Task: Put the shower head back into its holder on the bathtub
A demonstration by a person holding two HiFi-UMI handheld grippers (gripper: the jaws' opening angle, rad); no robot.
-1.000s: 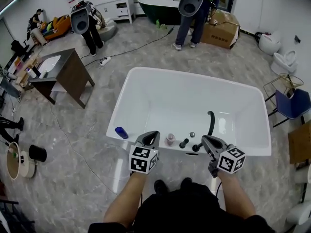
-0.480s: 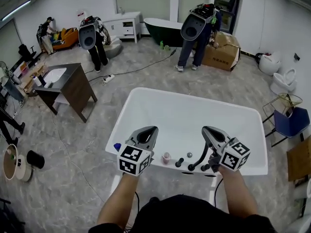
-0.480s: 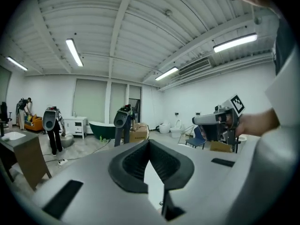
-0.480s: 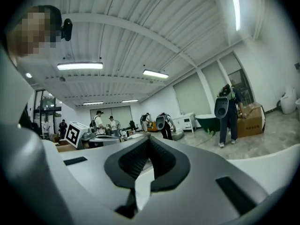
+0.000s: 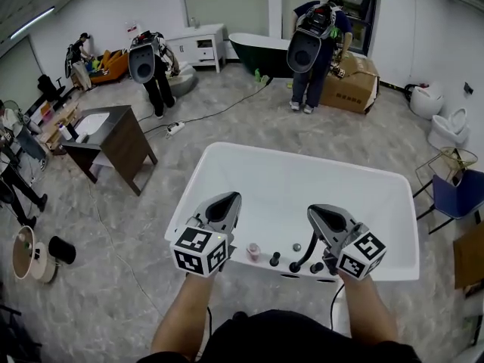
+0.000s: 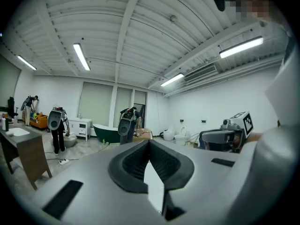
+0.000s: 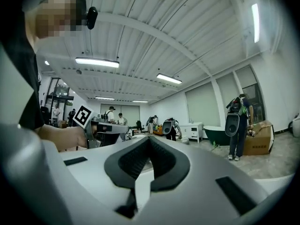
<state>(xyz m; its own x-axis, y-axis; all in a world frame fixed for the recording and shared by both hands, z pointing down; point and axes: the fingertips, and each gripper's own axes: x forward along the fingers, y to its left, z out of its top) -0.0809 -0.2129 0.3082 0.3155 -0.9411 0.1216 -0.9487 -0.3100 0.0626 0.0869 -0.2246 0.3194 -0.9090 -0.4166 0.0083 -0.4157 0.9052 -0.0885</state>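
Black, curved shower head (image 5: 304, 254) standing upright among the fittings on the near rim of the bathtub (image 5: 302, 159), just right of a chrome spout (image 5: 296, 246) and a black knob (image 5: 274, 259), its upper end partly behind the right gripper (image 5: 314, 212). Seemingly seated in its holder there, though too small and too covered to say for sure. Right gripper over that near rim, just above the shower head and apparently not touching it; jaws together, pads meeting on nothing, pointing roughly level across the bathtub. Left gripper (image 5: 229, 198) over the same rim, further left, beside a small pink item (image 5: 253, 250); jaws likewise closed with nothing between them. Fits 2 stages alike: head parked in the holder with both grippers off it, or head only propped by the fittings and waiting to be seated. So no step named with confidence, and no reach or grip called for on this evidence. Called for on either reading: a clearer look down at the holder on the near rim. Beyond the bathtub's far rim, 2 standing people (image 5: 156, 66) (image 5: 311, 48); off its left side, a dark cabinet (image 5: 113, 138).
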